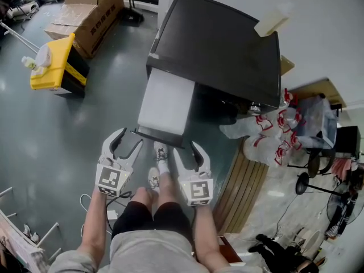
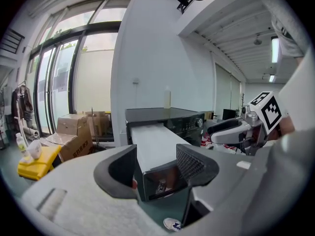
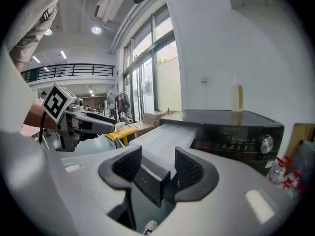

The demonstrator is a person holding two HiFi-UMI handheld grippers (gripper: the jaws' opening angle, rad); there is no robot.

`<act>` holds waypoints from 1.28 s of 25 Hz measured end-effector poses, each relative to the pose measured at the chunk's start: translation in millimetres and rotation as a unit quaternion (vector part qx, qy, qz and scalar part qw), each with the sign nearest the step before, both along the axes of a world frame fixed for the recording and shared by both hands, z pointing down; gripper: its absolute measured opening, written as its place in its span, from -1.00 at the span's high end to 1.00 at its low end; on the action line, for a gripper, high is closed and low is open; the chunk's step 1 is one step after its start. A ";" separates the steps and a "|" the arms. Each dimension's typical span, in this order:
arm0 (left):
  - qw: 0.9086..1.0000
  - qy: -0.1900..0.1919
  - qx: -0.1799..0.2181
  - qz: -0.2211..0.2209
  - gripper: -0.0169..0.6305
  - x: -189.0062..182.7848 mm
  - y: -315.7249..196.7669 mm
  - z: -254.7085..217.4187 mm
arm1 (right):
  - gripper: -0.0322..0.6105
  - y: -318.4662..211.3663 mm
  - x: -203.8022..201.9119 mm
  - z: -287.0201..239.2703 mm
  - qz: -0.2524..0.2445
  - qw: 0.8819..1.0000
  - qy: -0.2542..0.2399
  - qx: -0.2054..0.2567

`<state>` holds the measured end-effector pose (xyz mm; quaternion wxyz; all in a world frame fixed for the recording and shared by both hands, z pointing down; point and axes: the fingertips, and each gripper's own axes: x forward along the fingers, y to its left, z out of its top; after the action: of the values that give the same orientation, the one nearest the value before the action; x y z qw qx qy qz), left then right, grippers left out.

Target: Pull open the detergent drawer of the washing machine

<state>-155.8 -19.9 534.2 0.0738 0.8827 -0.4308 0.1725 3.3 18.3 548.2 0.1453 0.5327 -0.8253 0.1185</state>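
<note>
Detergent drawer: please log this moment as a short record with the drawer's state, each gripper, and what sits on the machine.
drawer: detergent drawer pulled far out of the washing machine
left gripper: open, at the left end of the drawer's front, pads not pressing on it
right gripper: open, at the right end of the drawer's front, pads not pressing on it
on machine top: bottle, upright, near the back wall
floor, left of machine: cardboard boxes

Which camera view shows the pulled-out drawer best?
The head view: the whole drawer shows from above, standing out of the washing machine. Both gripper views show it foreshortened, front end nearest.
</note>
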 end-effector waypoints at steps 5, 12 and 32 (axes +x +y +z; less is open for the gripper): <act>0.999 0.010 0.027 -0.015 0.17 1.6 -3.7 -40.2 | 0.24 -5.0 3.5 -32.3 0.005 1.000 -0.002 0.025; 0.997 0.025 0.061 -0.035 0.22 1.0 -0.4 -105.7 | 0.24 -8.1 9.2 -93.1 0.005 0.998 0.001 0.066; 0.990 0.026 0.103 -0.088 0.90 -4.9 65.4 -181.0 | 0.76 47.5 36.3 -193.7 0.061 0.989 0.022 0.136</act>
<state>-160.7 45.5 353.2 0.0085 0.8482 -0.5206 0.0968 39.6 65.8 354.4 0.0824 0.5992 -0.7964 0.0017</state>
